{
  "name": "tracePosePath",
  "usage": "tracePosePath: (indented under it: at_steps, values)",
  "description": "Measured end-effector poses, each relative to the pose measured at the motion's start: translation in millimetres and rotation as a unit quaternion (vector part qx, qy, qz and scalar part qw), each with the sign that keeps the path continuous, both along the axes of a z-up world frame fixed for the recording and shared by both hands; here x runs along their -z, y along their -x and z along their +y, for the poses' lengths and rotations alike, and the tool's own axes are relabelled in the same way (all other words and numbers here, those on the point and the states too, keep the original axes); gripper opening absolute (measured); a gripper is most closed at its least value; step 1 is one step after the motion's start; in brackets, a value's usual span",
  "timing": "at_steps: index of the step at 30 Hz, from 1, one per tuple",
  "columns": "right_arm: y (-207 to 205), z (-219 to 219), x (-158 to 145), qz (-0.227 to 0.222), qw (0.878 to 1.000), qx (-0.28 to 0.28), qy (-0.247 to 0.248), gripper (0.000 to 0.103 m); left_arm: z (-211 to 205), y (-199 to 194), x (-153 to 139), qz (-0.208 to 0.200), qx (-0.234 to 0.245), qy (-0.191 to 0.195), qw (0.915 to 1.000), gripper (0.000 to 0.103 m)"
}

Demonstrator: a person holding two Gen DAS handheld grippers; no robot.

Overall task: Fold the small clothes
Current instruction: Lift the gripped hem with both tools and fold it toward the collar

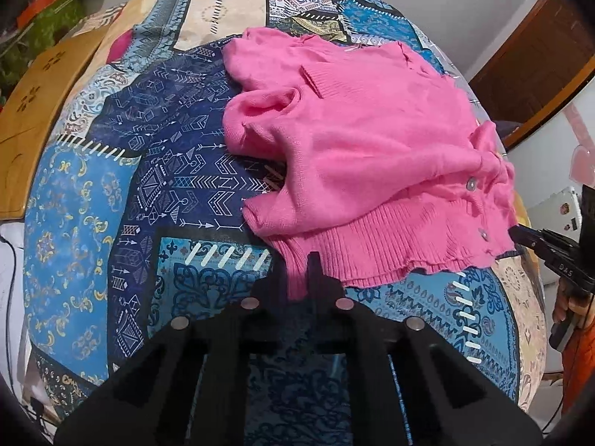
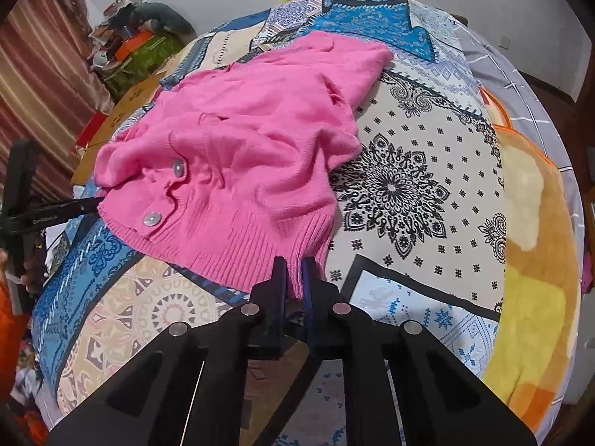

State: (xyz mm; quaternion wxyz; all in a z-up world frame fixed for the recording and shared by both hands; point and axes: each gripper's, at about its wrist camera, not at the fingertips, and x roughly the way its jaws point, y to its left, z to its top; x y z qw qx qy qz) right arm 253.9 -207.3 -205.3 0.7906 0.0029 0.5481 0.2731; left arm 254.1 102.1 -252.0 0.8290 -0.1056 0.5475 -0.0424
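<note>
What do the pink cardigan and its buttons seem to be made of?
Pink cardigan: soft knitted yarn, matte; the ribbed hem and fine stitch rows show it. The fibre cannot be told.
Buttons: probably plastic, pale grey and glossy with a pearly shine.

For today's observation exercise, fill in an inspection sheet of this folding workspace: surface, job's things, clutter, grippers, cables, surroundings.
Surface: patterned patchwork bedspread, mostly blue.
Job's things: pink knit cardigan, rumpled, two buttons showing.
Clutter: orange-yellow blanket on the bedspread's right edge.
Grippers: left gripper and right gripper each pinch the ribbed hem.
Cables: thin dark cable beside the bed.
Surroundings: wooden board, striped curtain, piled items.
</note>
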Motion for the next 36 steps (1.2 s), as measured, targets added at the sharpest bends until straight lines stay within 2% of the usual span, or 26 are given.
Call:
tracePosePath:
  at_steps: [4, 6, 13, 18, 23, 26, 28, 31, 36]
  values:
    - [6.4, 2.0, -13.8, -0.015, 1.000, -0.010, -0.014, 0.006, -0.2, 3.7, -8.6, -0.005, -0.004, 0.004, 1.0000, 0.007]
    - [8.7, 1.6, -26.1, -0.027, 0.999, -0.011, -0.024, 0.006, 0.2, 7.4, -21.3, -0.021, -0.007, -0.004, 0.9997, 0.007]
    - [8.7, -5.3, -91.0, -0.102, 0.994, 0.003, -0.048, 0.006, 4.7, 24.4, -97.1, -0.114, -0.020, -0.015, 0.9932, 0.006]
    - [10.7, -2.6, -148.2, -0.170, 0.983, 0.007, -0.064, 0.006, 2.7, 36.0, -167.5, -0.193, -0.026, -0.020, 0.9807, 0.006]
    - [11.9, -2.0, -199.9, -0.229, 0.969, 0.014, -0.088, 0.006, -3.0, 47.8, -224.9, -0.259, -0.030, -0.026, 0.9652, 0.006]
    - [9.3, -1.8, -220.5, -0.254, 0.962, 0.019, -0.098, 0.006, -4.3, 52.0, -253.3, -0.291, -0.035, -0.032, 0.9555, 0.006]
    - [4.8, -0.6, -230.9, -0.266, 0.959, 0.022, -0.099, 0.006, -2.8, 49.3, -262.5, -0.298, -0.039, -0.038, 0.9531, 0.006]
    - [-3.9, 3.2, -231.9, -0.271, 0.958, 0.024, -0.090, 0.006, -1.1, 37.6, -264.7, -0.292, -0.046, -0.043, 0.9544, 0.006]
    - [-35.3, 13.3, -208.9, -0.247, 0.966, 0.037, -0.067, 0.006, 10.5, -3.6, -238.9, -0.245, -0.065, -0.055, 0.9658, 0.006]
